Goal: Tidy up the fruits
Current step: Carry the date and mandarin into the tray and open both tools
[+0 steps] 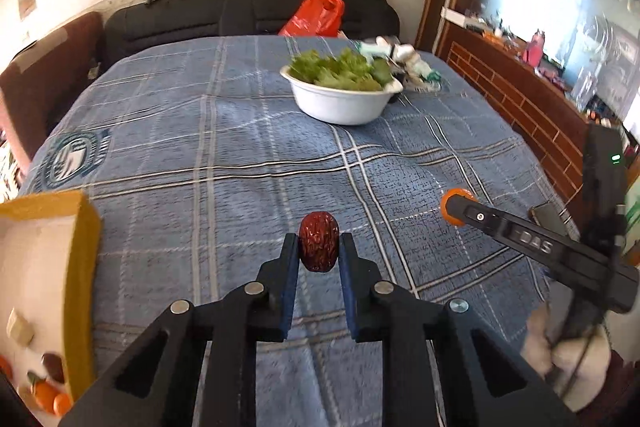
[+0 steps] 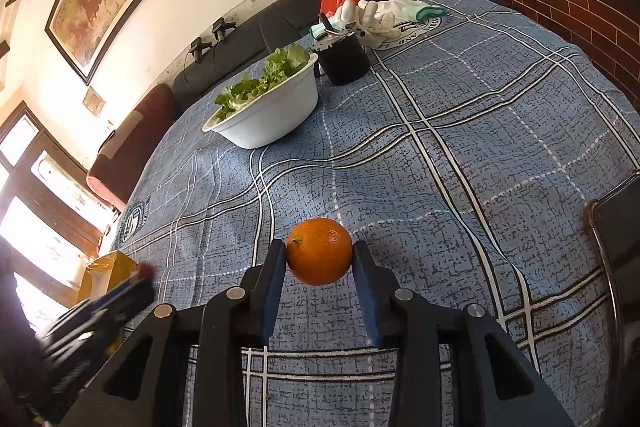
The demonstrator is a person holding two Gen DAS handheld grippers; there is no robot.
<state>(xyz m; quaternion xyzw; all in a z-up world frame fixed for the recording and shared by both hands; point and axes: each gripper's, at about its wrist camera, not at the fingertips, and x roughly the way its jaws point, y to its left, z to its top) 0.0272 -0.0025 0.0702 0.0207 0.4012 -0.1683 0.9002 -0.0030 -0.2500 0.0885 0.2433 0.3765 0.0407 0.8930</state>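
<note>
The left tongs (image 1: 319,245) are clamped on a wrinkled, dark red dried date (image 1: 319,247), held above the blue plaid cloth covering the counter (image 1: 224,155), while the right tongs (image 2: 319,259) pinch a round orange tangerine (image 2: 319,251) between their blue pads, also clear of the cloth. An open yellow cardboard box (image 1: 86,227) with a white lining sits at the left edge of the left wrist view, with small orange fruits showing in its lower corner; it looks like the likely destination. The date is gripped only at the very tips, so a jolt or quick swing toward the box could let it slip out and roll away. The smooth, rounded tangerine could likewise squirt free if the squeeze slackens. Both tongs point forward and slant downward over the cloth, the right one reaching in from the side in the left wrist view.
</note>
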